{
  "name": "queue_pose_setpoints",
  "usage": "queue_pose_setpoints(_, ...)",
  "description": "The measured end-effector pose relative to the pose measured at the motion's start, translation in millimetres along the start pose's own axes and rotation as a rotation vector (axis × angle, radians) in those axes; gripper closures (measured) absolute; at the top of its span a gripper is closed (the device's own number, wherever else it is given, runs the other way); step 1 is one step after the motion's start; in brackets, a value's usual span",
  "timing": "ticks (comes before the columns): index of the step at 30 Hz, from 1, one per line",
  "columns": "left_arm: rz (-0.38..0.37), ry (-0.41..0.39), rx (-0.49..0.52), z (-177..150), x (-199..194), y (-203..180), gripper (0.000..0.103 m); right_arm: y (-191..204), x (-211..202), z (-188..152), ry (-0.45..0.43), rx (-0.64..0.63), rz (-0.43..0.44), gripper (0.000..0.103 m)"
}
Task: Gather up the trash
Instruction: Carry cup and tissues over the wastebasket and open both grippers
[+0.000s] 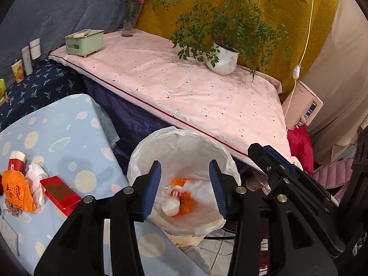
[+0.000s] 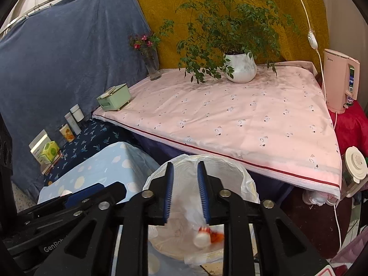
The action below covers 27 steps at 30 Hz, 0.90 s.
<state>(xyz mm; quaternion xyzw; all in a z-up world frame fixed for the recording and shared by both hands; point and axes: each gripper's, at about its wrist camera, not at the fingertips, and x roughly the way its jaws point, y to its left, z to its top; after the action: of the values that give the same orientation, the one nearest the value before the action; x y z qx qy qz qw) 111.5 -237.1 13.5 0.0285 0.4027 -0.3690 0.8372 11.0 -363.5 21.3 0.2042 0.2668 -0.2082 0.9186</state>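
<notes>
Both tools hang over the trash bin (image 1: 181,179), which stands lined with a white plastic bag between the blue spotted table (image 1: 69,124) and the pink-covered table (image 1: 184,85). The left tool (image 1: 185,188) is above the bin's mouth with its blue pads spread wide and nothing between them. The right tool (image 2: 185,192) is also above the bin, its pads parted by a narrower gap and gripping nothing.

Inside the bin lies blurred trash (image 1: 178,199): white and orange pieces, the kind not clear.

Left of the bin, on the blue spotted table, more litter waits: a red packet (image 1: 60,192), crumpled white paper (image 1: 36,179), an orange wrapper (image 1: 17,189) and a red-and-white box (image 1: 16,162).

Beyond the bin, on the pink-covered table, stand a white potted plant (image 1: 222,57), a green box (image 1: 84,41) and a glass vase of flowers (image 1: 130,20).
</notes>
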Motion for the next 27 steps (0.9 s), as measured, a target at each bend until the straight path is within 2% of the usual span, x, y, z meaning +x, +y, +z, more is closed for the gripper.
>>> queue_pose_setpoints(5, 0.013, -0.007, -0.010, 1.0, -3.0, 7.0, 0.061, 2.7, -0.8, -0.9, -0.003, -0.006, 0.002, 0.071)
queue_pose_setpoints(17, 0.037, -0.029, -0.059, 0.8, -18.9, 30.0, 0.061, 26.9, -4.2, -1.0, -0.002, -0.036, 0.020, 0.066)
queue_pose_setpoints(21, 0.057, -0.041, -0.081, -2.1, -25.9, 42.8, 0.055, 39.7, -4.7, -3.3, 0.001, -0.055, 0.033, 0.064)
queue_pose_setpoints(27, 0.082, -0.058, -0.119, -7.7, -38.3, 64.6, 0.053, 61.4, -4.8, -7.4, 0.011, -0.085, 0.055, 0.064)
